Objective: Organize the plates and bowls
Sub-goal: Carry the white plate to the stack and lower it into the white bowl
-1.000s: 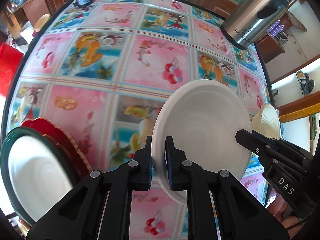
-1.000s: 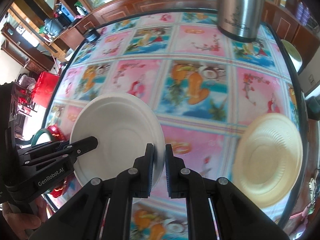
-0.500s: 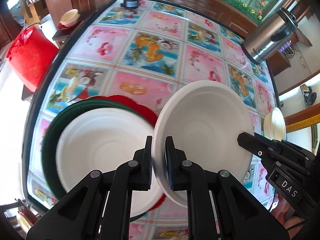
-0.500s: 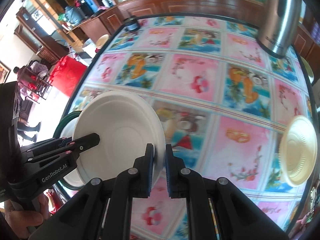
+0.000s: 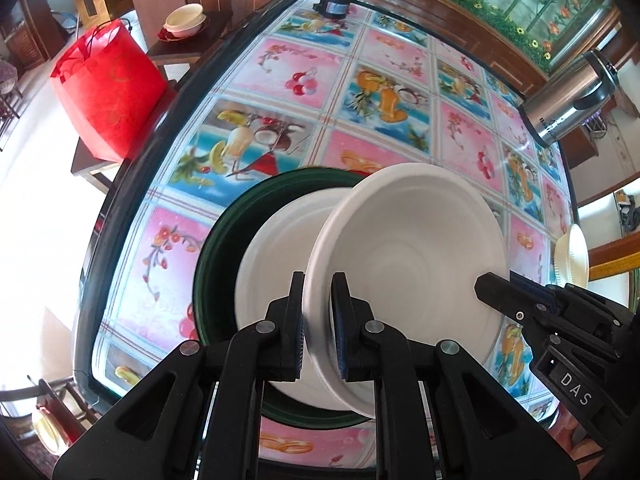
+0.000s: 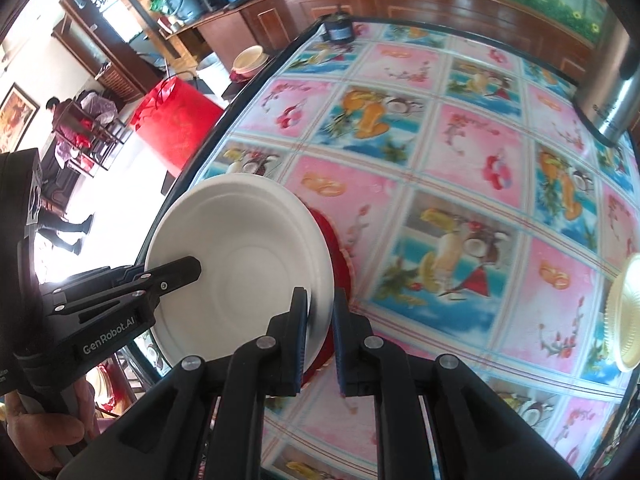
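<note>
Both grippers hold one white plate (image 5: 416,264) by opposite rims. My left gripper (image 5: 318,328) is shut on its near rim. My right gripper (image 6: 320,334) is shut on the other rim of this plate (image 6: 244,264). The plate hangs tilted over a stack at the table's left edge: a second white plate (image 5: 272,268) lies in a dark green plate (image 5: 218,256). A red scalloped plate (image 6: 340,256) shows under the stack in the right wrist view. A cream plate (image 6: 624,320) lies at the table's right edge; it also shows in the left wrist view (image 5: 572,256).
A steel kettle (image 5: 568,100) stands at the table's far right. A small black object (image 5: 334,4) sits at the far edge. A red bag (image 5: 108,92) and a side table with a bowl (image 5: 184,20) stand left of the table. The fruit-print tablecloth (image 6: 460,184) covers the table.
Both grippers have carried the white plate leftward across the table, from beside the stack to above it. The green plate and its white plate have come under the held plate.
</note>
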`<act>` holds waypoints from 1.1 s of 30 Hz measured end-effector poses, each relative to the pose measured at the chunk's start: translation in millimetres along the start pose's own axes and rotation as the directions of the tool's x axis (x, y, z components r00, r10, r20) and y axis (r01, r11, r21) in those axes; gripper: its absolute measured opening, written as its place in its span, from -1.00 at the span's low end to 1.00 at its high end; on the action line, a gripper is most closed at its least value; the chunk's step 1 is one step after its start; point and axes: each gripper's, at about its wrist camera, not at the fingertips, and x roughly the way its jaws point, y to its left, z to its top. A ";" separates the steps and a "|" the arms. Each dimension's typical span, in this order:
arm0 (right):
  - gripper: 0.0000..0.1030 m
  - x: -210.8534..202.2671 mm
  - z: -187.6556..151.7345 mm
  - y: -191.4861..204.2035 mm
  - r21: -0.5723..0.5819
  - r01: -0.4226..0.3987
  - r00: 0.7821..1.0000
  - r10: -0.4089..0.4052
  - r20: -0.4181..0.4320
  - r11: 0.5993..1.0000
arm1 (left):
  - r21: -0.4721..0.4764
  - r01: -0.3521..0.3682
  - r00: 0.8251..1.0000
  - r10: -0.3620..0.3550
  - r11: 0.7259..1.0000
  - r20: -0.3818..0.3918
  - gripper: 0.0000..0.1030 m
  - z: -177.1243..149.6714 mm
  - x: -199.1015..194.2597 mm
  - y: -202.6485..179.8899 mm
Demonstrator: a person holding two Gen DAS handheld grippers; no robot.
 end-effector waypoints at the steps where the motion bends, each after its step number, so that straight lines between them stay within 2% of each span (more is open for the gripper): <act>1: -0.77 3.3 -0.7 3.2 -0.004 0.005 1.000 -0.005 -0.005 1.000 | -0.002 -0.002 1.000 0.002 1.000 -0.006 -0.77 -1.9 2.6 3.1; 10: -0.76 27.1 -7.3 17.6 -0.029 0.046 0.998 -0.047 -0.035 0.998 | -0.011 -0.014 0.999 0.014 1.000 -0.033 -0.76 -10.1 21.6 18.0; 33: -0.75 36.2 -6.8 25.6 -0.044 0.067 0.997 -0.068 -0.035 0.997 | 0.015 -0.043 0.999 0.043 0.999 -0.008 -0.75 -10.4 24.9 22.3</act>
